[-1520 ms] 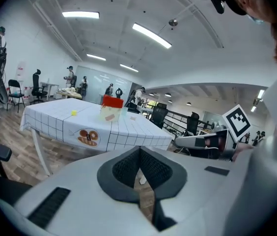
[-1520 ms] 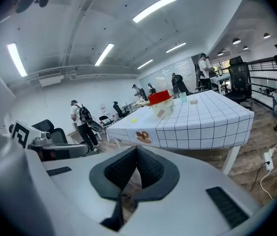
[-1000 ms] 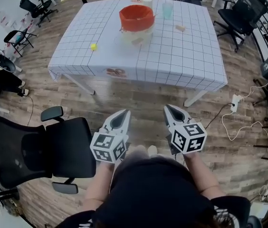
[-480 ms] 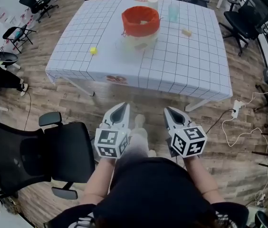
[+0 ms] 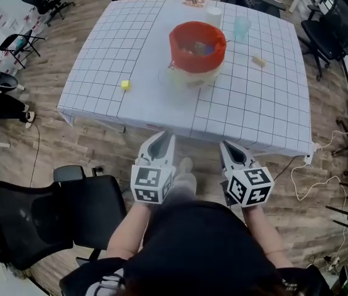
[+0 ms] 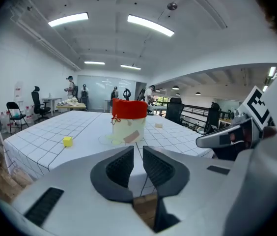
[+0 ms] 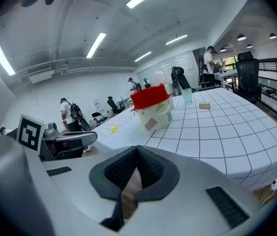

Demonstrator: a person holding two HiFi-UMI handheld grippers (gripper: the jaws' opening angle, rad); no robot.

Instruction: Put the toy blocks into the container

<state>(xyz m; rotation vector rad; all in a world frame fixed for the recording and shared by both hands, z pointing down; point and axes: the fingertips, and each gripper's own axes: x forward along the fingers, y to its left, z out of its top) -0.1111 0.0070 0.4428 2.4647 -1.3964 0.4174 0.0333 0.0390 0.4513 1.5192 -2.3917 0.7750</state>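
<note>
A cream container with a red rim [image 5: 197, 45] stands on the white gridded table [image 5: 131, 42], with some blocks inside it. A small yellow block [image 5: 124, 85] lies to its left and a tan block [image 5: 258, 61] to its right. Both grippers hang side by side short of the table's near edge, over the wood floor. My left gripper [image 5: 165, 138] has its jaws just opening, a slim gap with nothing in it [image 6: 138, 149]. My right gripper [image 5: 228, 147] is shut and empty [image 7: 137, 149]. Both gripper views look at the container [image 6: 127, 124] [image 7: 152, 109].
A white cup [image 5: 214, 14] and a teal cup [image 5: 242, 24] stand behind the container. A black office chair [image 5: 50, 208] is close at my left. More chairs ring the table, and a cable with a power strip [image 5: 313, 162] lies on the floor at right.
The table has come nearer and now fills more of the head view. Both grippers keep the same low place in front of the body.
</note>
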